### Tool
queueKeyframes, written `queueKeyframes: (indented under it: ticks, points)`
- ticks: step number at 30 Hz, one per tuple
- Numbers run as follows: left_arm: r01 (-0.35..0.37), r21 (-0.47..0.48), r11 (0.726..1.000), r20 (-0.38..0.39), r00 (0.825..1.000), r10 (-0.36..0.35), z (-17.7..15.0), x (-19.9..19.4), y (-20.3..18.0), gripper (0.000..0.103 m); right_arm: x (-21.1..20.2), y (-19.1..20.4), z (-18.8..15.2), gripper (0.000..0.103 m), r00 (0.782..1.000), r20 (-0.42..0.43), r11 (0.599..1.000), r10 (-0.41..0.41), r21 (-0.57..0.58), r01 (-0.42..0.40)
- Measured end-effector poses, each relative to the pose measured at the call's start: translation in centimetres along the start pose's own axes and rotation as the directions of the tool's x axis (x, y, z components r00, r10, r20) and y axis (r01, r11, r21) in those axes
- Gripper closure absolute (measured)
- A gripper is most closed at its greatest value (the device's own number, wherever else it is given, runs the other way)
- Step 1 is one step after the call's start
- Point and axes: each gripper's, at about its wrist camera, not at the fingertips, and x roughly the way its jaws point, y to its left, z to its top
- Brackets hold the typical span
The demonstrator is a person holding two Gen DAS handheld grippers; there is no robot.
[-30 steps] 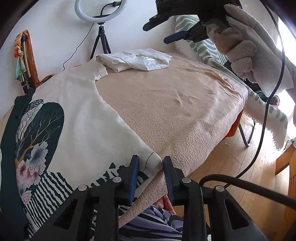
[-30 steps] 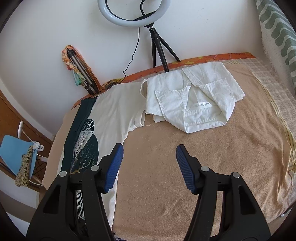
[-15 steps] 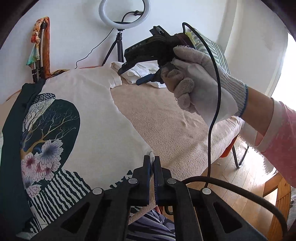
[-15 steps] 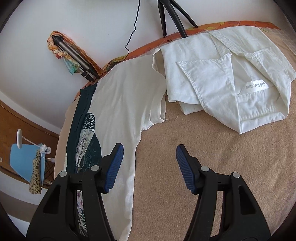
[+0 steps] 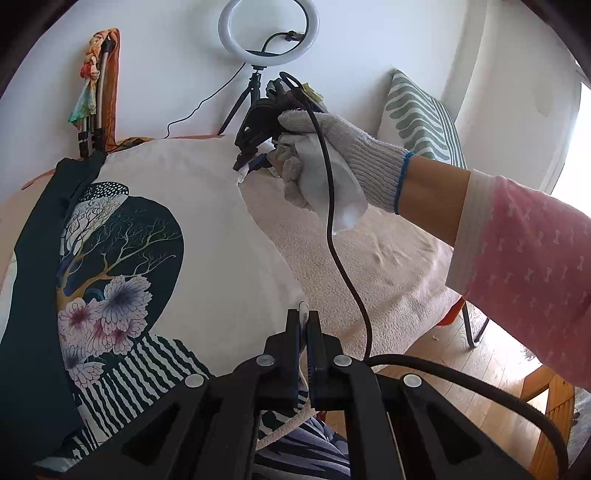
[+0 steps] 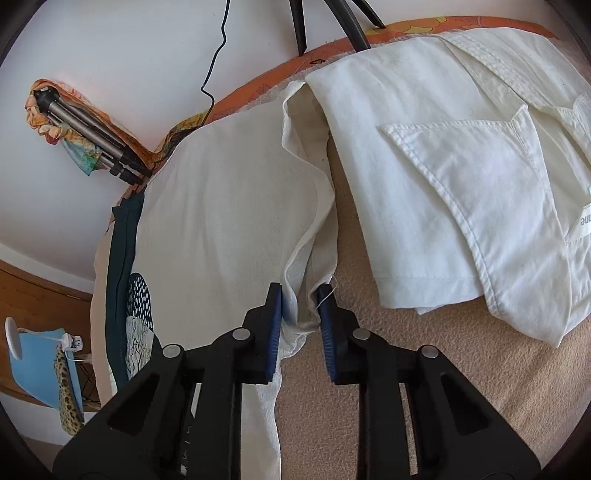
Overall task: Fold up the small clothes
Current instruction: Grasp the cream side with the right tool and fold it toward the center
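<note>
A white T-shirt (image 5: 207, 236) printed with a dark tree and flowers lies flat on the beige blanket (image 5: 369, 258). My left gripper (image 5: 303, 321) is shut on its near hem corner, the cloth pinched between the black jaws. Farther back, a gloved hand (image 5: 325, 158) holds my right gripper (image 5: 245, 168) at the shirt's sleeve. In the right wrist view the right gripper (image 6: 301, 306) has its jaws closing, and the blue pads (image 6: 275, 325) press the bunched sleeve edge of the T-shirt (image 6: 221, 206) between them.
A folded white shirt (image 6: 461, 184) lies just right of the sleeve on the blanket (image 6: 406, 369). A ring light (image 5: 267, 33) on a tripod stands at the wall, a folded tripod (image 5: 92, 122) to its left, a patterned cushion (image 5: 421, 114) on the right. Wooden floor (image 5: 480, 362) lies beyond the bed's edge.
The left jaws closed on the hem corner and lifted it slightly. The right gripper came down from above the bed to the sleeve, and its jaws narrowed onto the cloth.
</note>
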Motion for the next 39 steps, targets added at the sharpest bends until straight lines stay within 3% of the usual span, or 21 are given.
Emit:
queueKeyframes:
  ticks: [4, 15, 25, 32, 35, 36, 38, 39]
  points:
    - [0.006, -0.030, 1.000, 0.013, 1.000, -0.006, -0.2, -0.8, 0.9, 0.103, -1.0, 2.2, 0.5, 0.096, 0.999, 0.035, 0.998, -0.011, -0.055, 0.013]
    - [0.022, -0.154, 0.988, 0.059, 0.998, -0.013, -1.7, -4.6, 4.7, 0.103, -2.4, 12.3, 0.3, 0.098, 0.994, 0.100, 0.954, -0.041, -0.292, 0.069]
    - [-0.011, -0.278, 0.961, 0.063, 0.998, 0.030, -4.0, -7.2, 9.6, 0.103, 3.3, 23.2, -2.5, 0.098, 0.986, 0.090, 0.827, -0.141, -0.537, 0.167]
    - [-0.047, -0.308, 0.950, 0.033, 0.998, 0.061, -5.5, -7.8, 12.1, 0.103, 7.9, 26.5, -4.3, 0.098, 0.979, 0.064, 0.779, -0.194, -0.597, 0.194]
    - [-0.064, -0.313, 0.948, 0.008, 0.998, 0.070, -5.7, -7.6, 12.6, 0.103, 9.8, 26.7, -4.7, 0.098, 0.981, 0.009, 0.778, -0.193, -0.608, 0.159]
    - [-0.065, -0.314, 0.947, 0.007, 0.997, 0.071, -5.7, -7.7, 12.7, 0.102, 10.2, 26.6, -4.8, 0.097, 0.981, -0.009, 0.781, -0.192, -0.607, 0.148]
    - [-0.069, -0.312, 0.948, 0.011, 0.997, 0.076, -5.4, -8.1, 13.0, 0.096, 10.4, 26.2, -4.9, 0.084, 0.984, -0.061, 0.794, -0.168, -0.600, 0.098]
    - [-0.074, -0.306, 0.949, 0.015, 0.997, 0.082, -5.4, -8.5, 13.1, 0.090, 10.0, 25.9, -5.0, 0.072, 0.987, -0.079, 0.798, -0.142, -0.599, 0.067]
